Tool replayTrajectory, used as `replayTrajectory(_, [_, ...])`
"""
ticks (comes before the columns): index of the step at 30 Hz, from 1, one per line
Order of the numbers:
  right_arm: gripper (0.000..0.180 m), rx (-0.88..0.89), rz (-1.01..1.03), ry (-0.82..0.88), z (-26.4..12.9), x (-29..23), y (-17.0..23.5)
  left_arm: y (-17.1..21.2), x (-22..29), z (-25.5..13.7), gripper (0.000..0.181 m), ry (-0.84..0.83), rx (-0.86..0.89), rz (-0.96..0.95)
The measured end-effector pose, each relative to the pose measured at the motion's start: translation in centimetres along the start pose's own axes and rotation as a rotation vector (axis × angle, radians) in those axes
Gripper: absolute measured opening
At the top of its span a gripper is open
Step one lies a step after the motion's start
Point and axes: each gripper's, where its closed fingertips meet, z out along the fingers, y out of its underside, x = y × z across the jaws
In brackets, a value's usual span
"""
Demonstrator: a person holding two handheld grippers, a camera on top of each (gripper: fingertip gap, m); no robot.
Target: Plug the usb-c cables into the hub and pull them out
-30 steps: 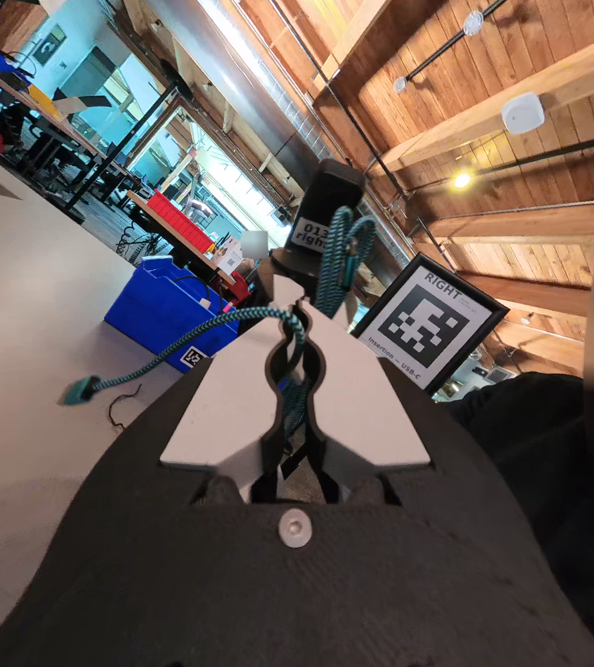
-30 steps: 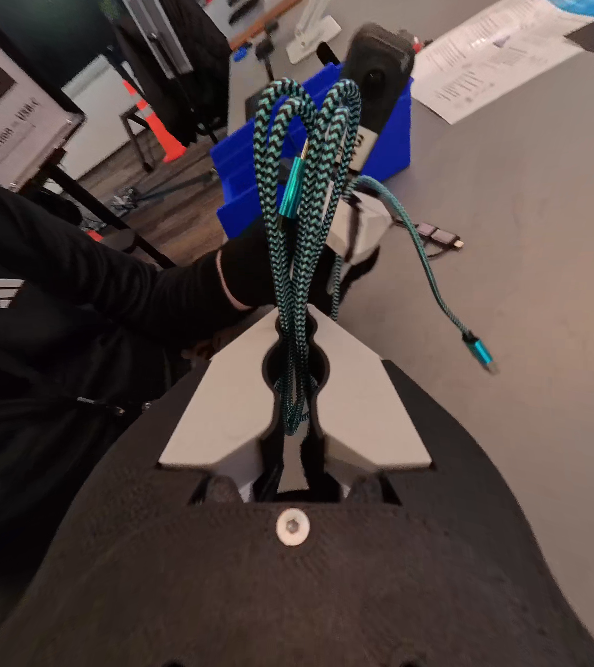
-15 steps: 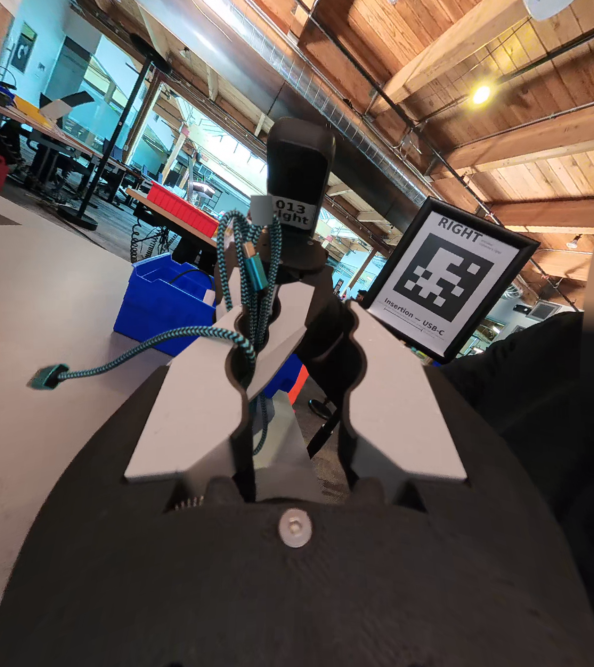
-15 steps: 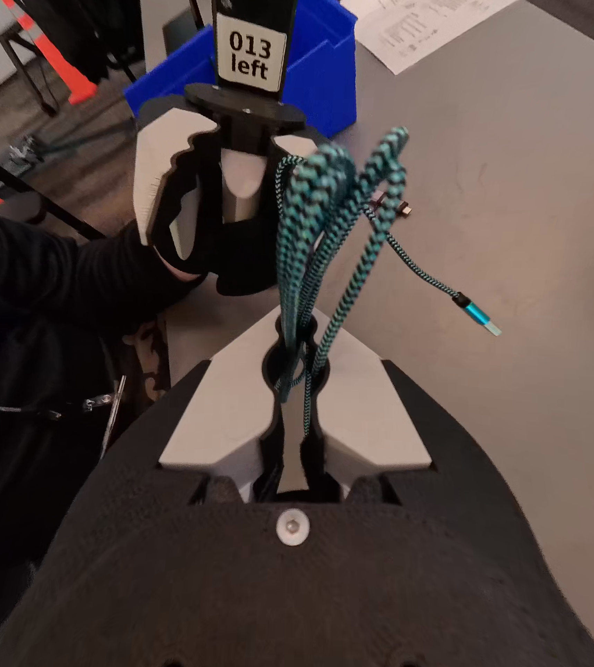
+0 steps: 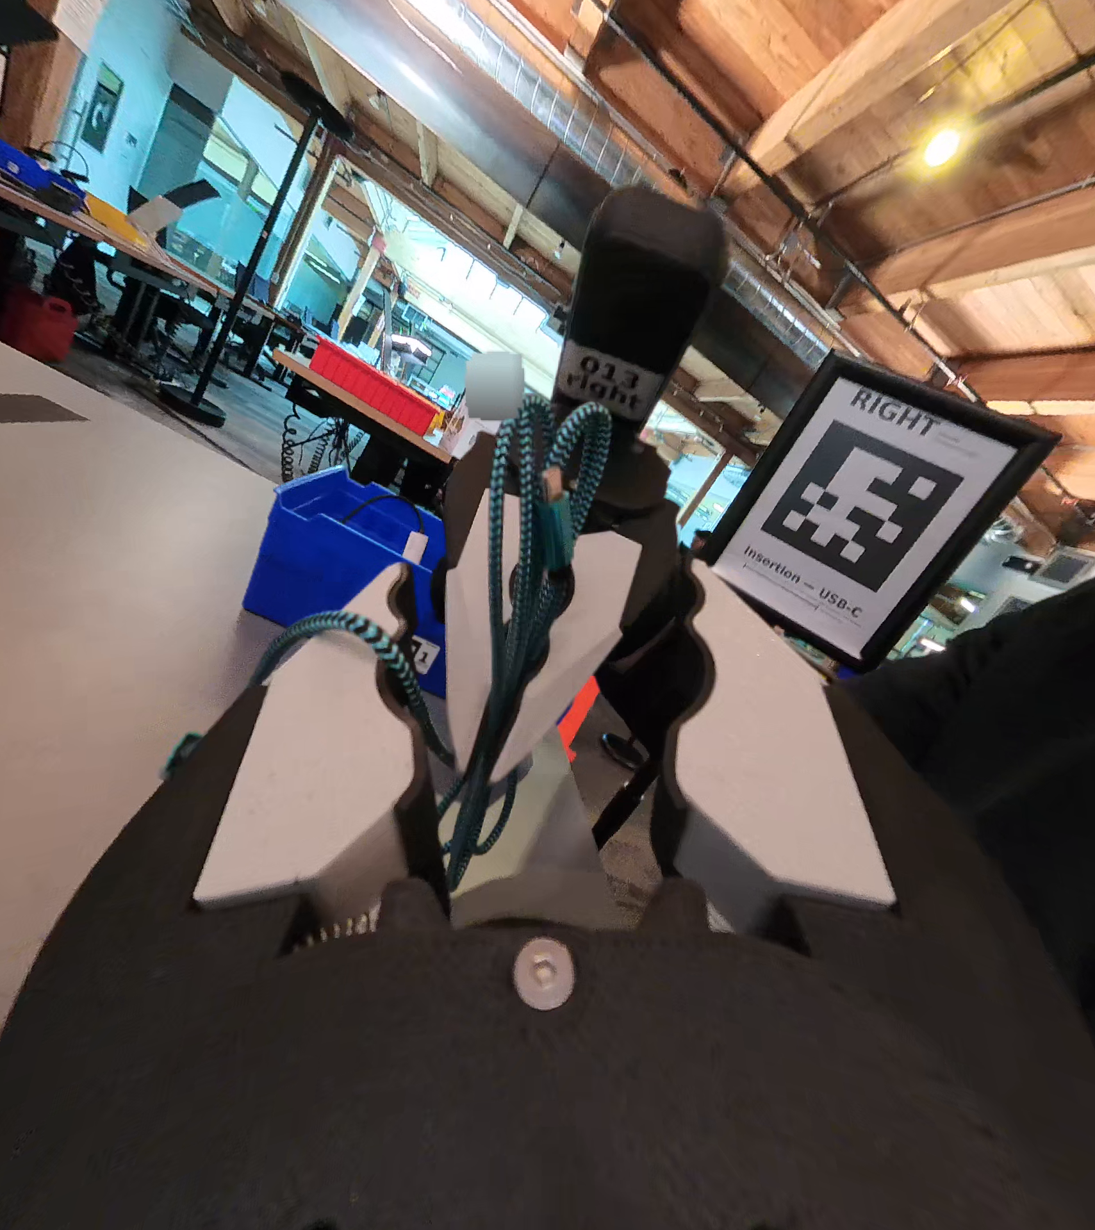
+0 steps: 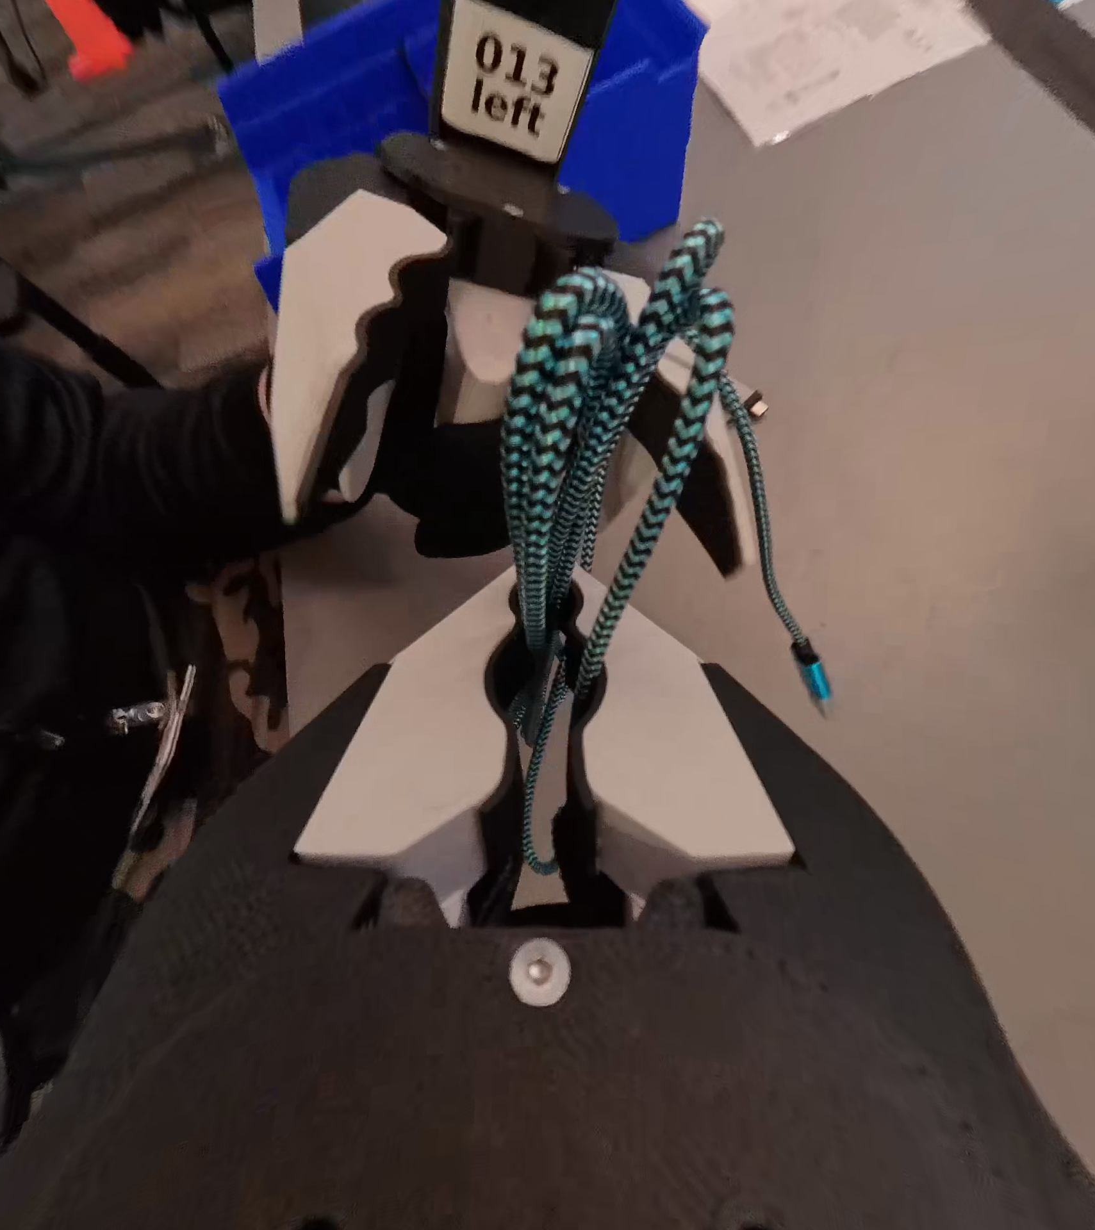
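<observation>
My right claw [image 6: 541, 639] is clenched on the looped teal-and-black braided cable bundle [image 6: 588, 426]; my left claw [image 5: 544, 639] gapes released. It looks light, floppy and springy, so I'd take the stiff teal metal plug [image 6: 812, 679].

Usb-c cables [image 6: 571, 426]: bundle of teal-and-black braided cord, folded into several loops, clamped between closed fingers of right gripper [image 6: 544, 615]. Loops stand up out of fingertips, bends at top. One strand trails off to right, hangs free above grey table [image 6: 930, 599], ends in teal metal plug [image 6: 812, 679]. Second teal plug [image 5: 554, 536] lies against bundle. Another strand drapes over one finger of open left gripper [image 5: 548, 599]. Hub not visible.
</observation>
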Motion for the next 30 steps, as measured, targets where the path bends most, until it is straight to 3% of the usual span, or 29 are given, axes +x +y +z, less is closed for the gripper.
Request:
replayTrajectory(1, [0.001, -0.042, -0.013, 0.002, 0.4, -0.2, 0.3, 0.3, 0.1, 0.3, 0.076, -0.003, -0.013, 0.01])
replayTrajectory(7, [0.001, -0.269, -0.043, 0.01, 2.4, -0.4, 2.8, 1.4, -0.6, 1.0, 0.063, -0.062, -0.071, 0.067])
replayTrajectory(12, [0.001, -0.243, -0.039, -0.015, 3.1, -1.0, 2.3, 1.3, -2.2, 0.2, 0.026, -0.142, -0.058, 0.046])
replayTrajectory(16, [0.007, -0.216, 0.008, 0.089, 3.5, 0.2, 1.7, 0.3, -3.3, -0.6, 0.011, -0.201, 0.019, 0.037])
replayTrajectory(19, [0.017, -0.176, 0.01, 0.185, 2.9, 1.0, 1.1, -0.7, -3.7, -1.5, 0.001, -0.249, 0.081, 0.043])
replayTrajectory(23, [0.039, -0.123, -0.006, 0.247, 1.9, 0.7, 0.2, -1.9, -3.7, -2.3, 0.0, -0.239, 0.176, 0.01])
replayTrajectory(27, [0.047, -0.074, -0.048, 0.356, 0.2, 0.9, -0.4, -2.7, -3.9, -3.1, 0.0, -0.251, 0.236, -0.013])
replayTrajectory(28, [0.063, -0.067, -0.06, 0.424, -0.4, 1.4, -0.5, -3.0, -4.1, -3.5, 0.0, -0.255, 0.258, -0.024])
replayTrajectory(30, [0.077, -0.07, -0.116, 0.551, -1.6, 2.2, -0.5, -3.4, -4.5, -4.2, 0.0, -0.279, 0.282, -0.029])
